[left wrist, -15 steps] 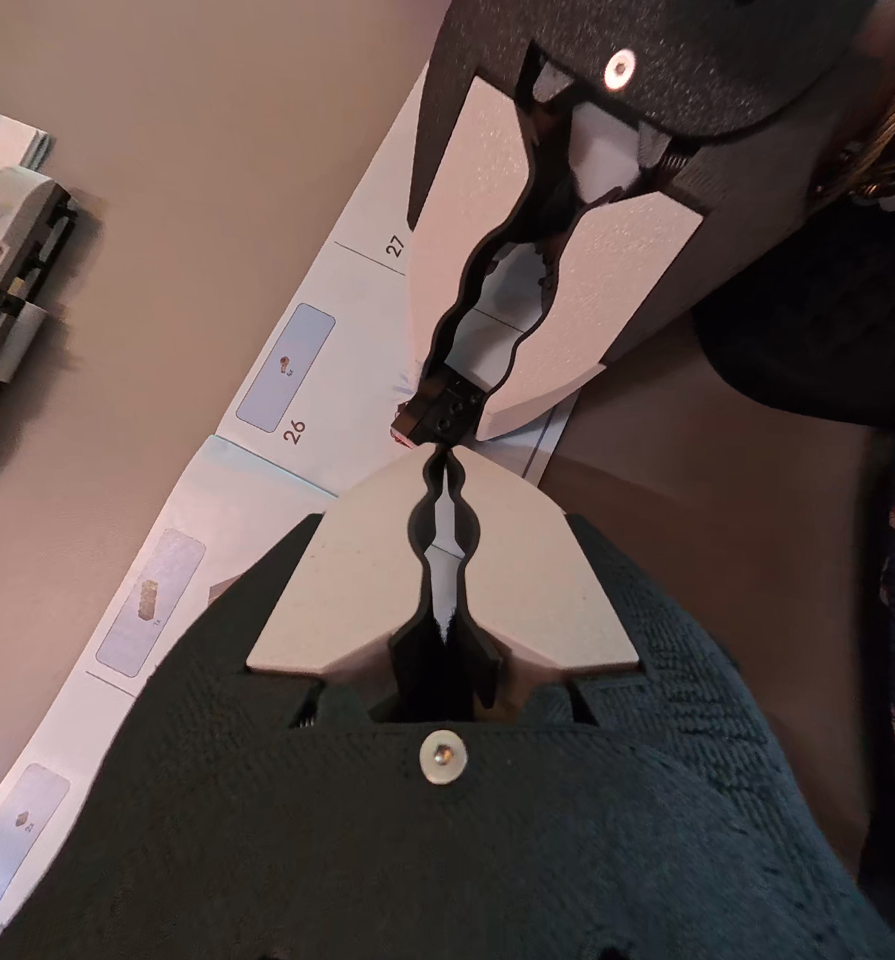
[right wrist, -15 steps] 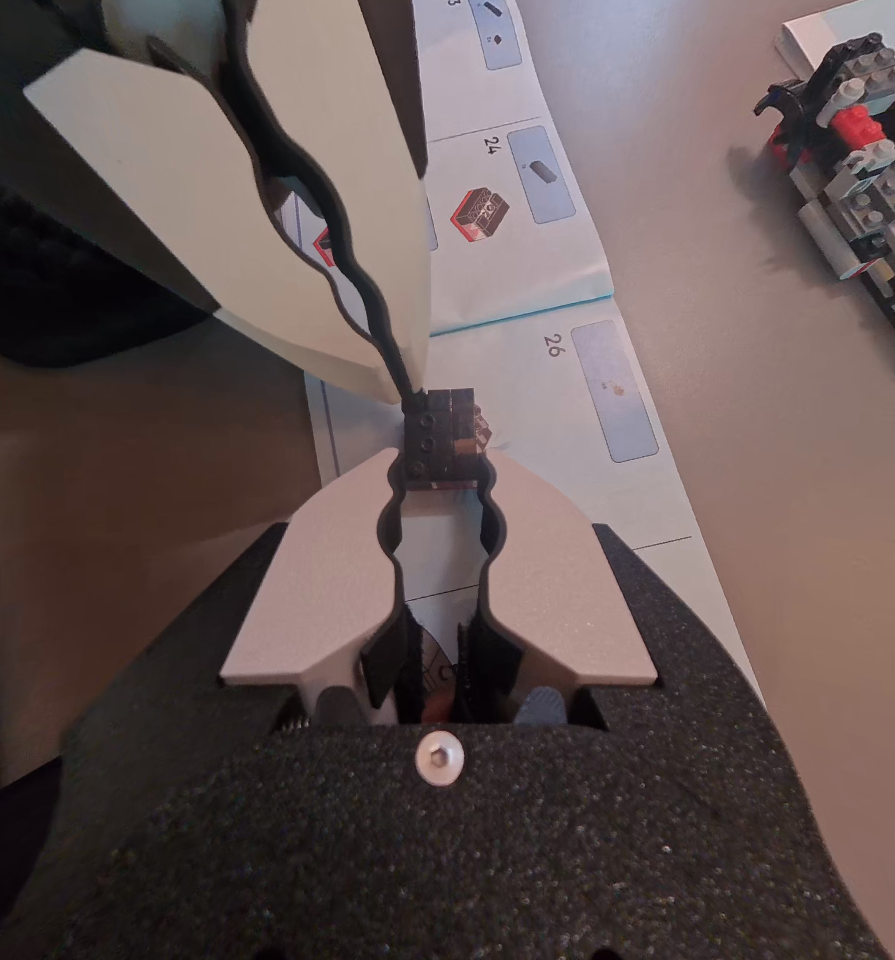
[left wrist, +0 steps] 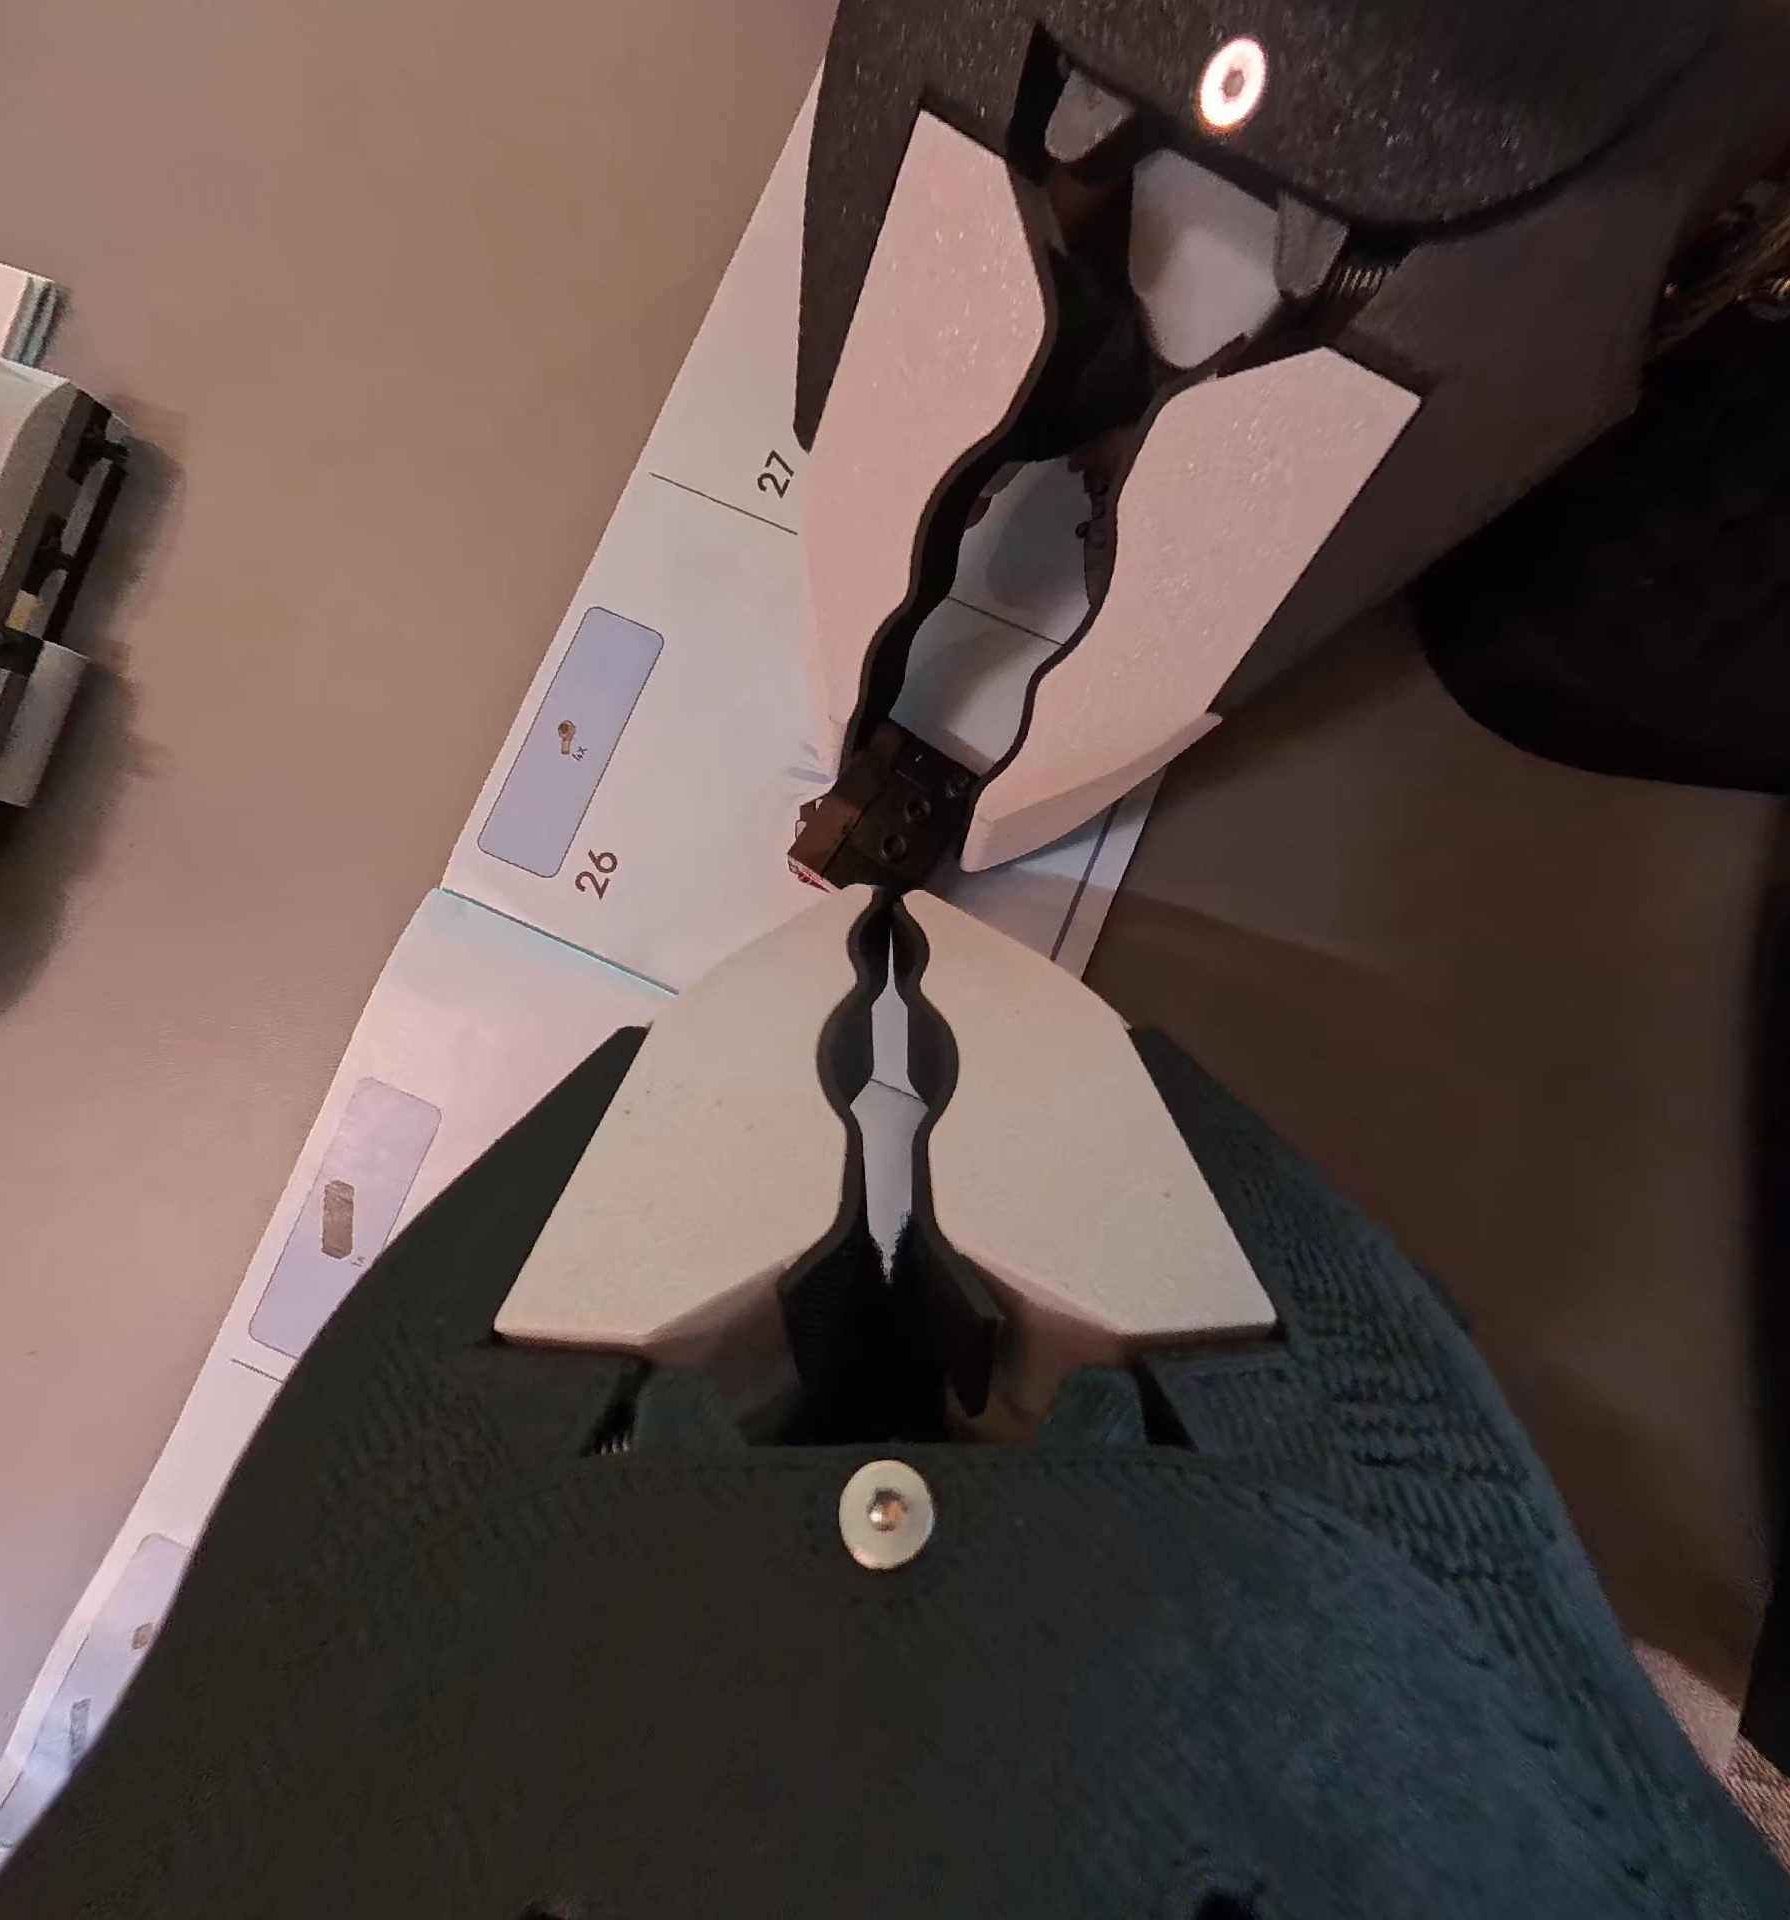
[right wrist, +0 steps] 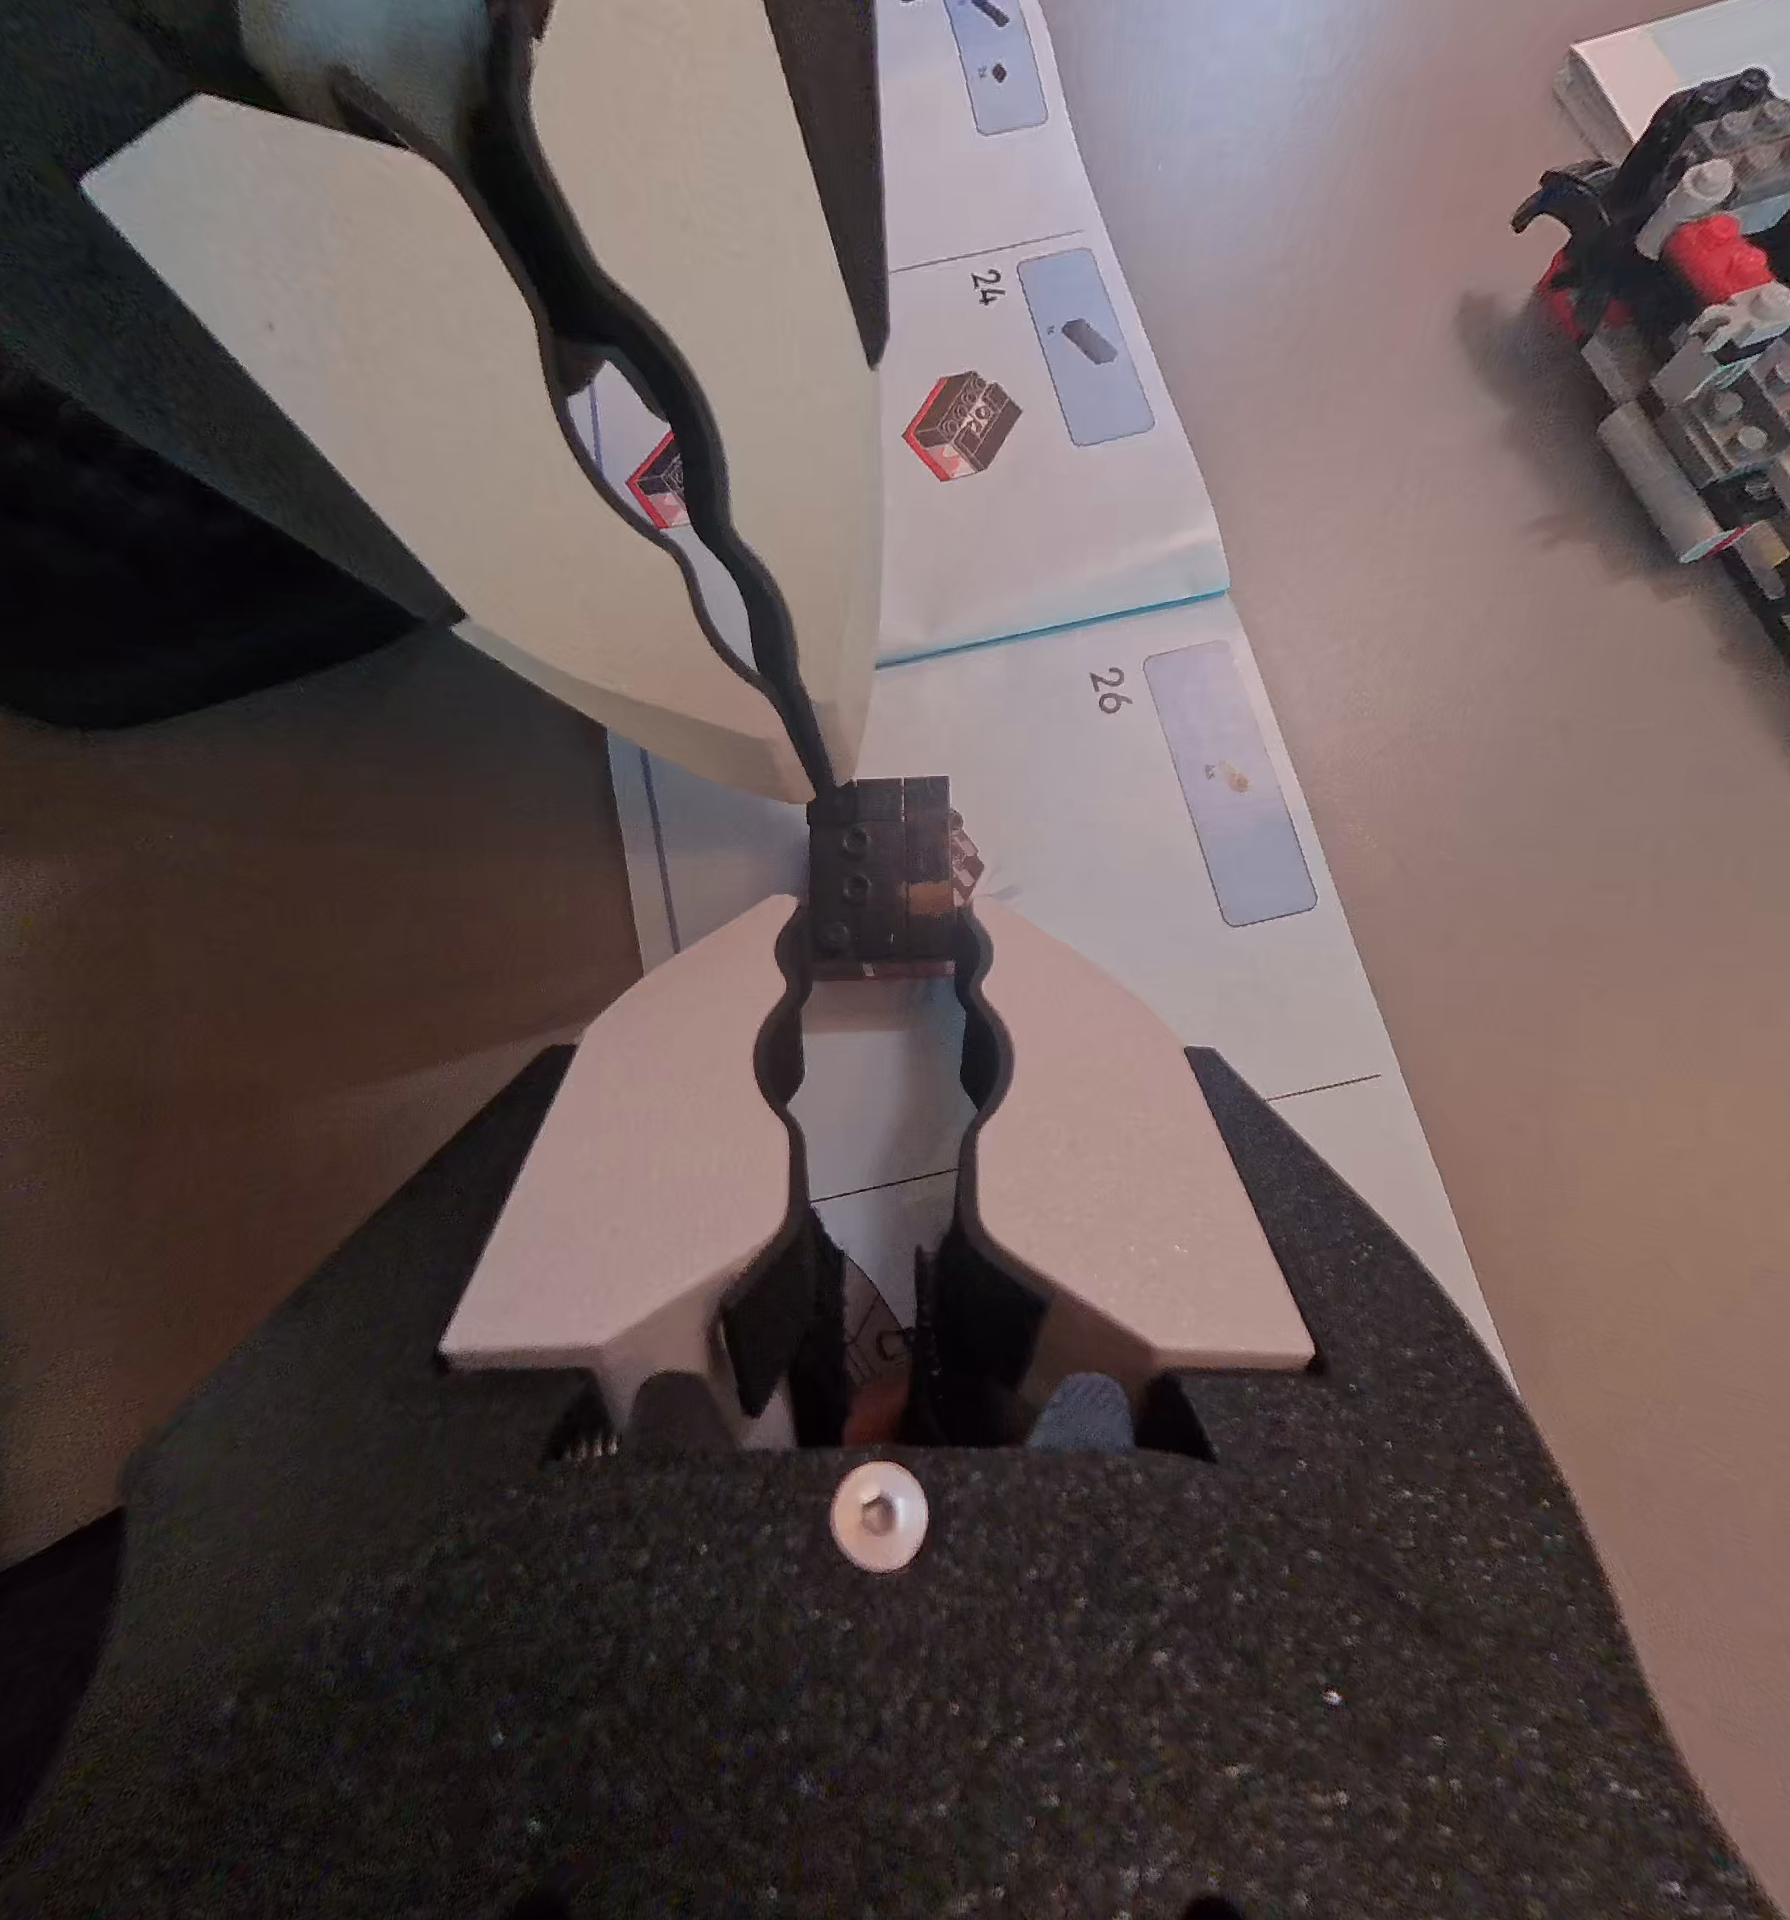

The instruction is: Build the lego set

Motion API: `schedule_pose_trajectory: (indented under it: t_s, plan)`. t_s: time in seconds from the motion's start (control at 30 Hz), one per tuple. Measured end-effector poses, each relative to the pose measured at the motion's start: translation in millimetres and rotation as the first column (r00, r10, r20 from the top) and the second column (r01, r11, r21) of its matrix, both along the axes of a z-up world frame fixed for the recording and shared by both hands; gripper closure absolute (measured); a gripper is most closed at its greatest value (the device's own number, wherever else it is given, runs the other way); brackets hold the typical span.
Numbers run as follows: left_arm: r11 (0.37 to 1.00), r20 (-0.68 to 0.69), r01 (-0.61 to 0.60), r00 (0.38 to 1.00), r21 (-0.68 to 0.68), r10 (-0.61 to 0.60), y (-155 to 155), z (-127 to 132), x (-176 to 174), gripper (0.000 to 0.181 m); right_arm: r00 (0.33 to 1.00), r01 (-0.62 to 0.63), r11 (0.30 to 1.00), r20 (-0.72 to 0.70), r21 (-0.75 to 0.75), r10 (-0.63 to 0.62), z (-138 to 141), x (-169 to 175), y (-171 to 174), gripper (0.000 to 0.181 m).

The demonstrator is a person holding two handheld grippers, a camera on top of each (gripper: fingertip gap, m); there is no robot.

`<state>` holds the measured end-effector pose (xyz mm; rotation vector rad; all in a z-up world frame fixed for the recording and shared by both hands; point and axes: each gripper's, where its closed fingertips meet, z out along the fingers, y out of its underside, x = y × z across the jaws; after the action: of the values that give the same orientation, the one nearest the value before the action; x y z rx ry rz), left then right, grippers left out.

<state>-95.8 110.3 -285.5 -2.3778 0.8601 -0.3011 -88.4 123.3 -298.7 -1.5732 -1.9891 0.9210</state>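
Black bricks make up the small lego block that we see in the left wrist view, sitting just past the tips of our left gripper. That gripper's fingers are pressed nearly together with nothing visible between them, and their tips meet the block's near face. From 1 o'clock the right gripper reaches in, its tips clamped on the block. Below lies the instruction booklet, and at 9 o'clock the partly built grey model rests on the tan table.

In the right wrist view, the block is pinched between the right gripper tips, side studs facing left. The left gripper comes down from 11 o'clock, tips closed, touching the block's top-left corner. The main model sits well apart at 2 o'clock.

We judge this a sub-assembly step: the left tips are pressing on the block held by the right. We cannot tell whether a tiny piece sits at the contact. Next we need steady counter-grip and a straight push, then a check that the bricks are seated.
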Motion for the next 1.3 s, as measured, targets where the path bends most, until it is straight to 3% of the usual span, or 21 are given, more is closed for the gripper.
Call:
schedule_pose_trajectory:
  t_s: [0.43,0.9,1.1,1.2,1.3]
  plan:
    - [0.983,0.013,-0.048,0.999,-0.177,0.051,0,-2,0,0.181,1.000,-0.011,1.000,-0.001,0.013,0.011,0,1,2,0.155]
    - [0.956,-0.042,-0.020,0.999,-0.292,0.008,1,-2,0,0.180,1.000,-0.020,1.000,-0.006,0.010,0.020,0,1,2,0.155]
    - [0.965,-0.017,-0.004,1.000,-0.263,-0.001,1,-2,0,0.181,0.999,-0.031,1.000,-0.013,0.001,0.031,0,1,2,0.155]
    - [0.987,0.042,0.009,0.999,-0.163,-0.003,3,6,4,0.181,0.998,-0.056,0.998,-0.024,-0.008,0.055,0,1,-1,0.155]
    - [0.999,0.120,-0.020,0.992,-0.049,0.026,5,21,0,0.166,0.995,-0.089,0.996,-0.034,0.004,0.089,0,1,-2,0.154]
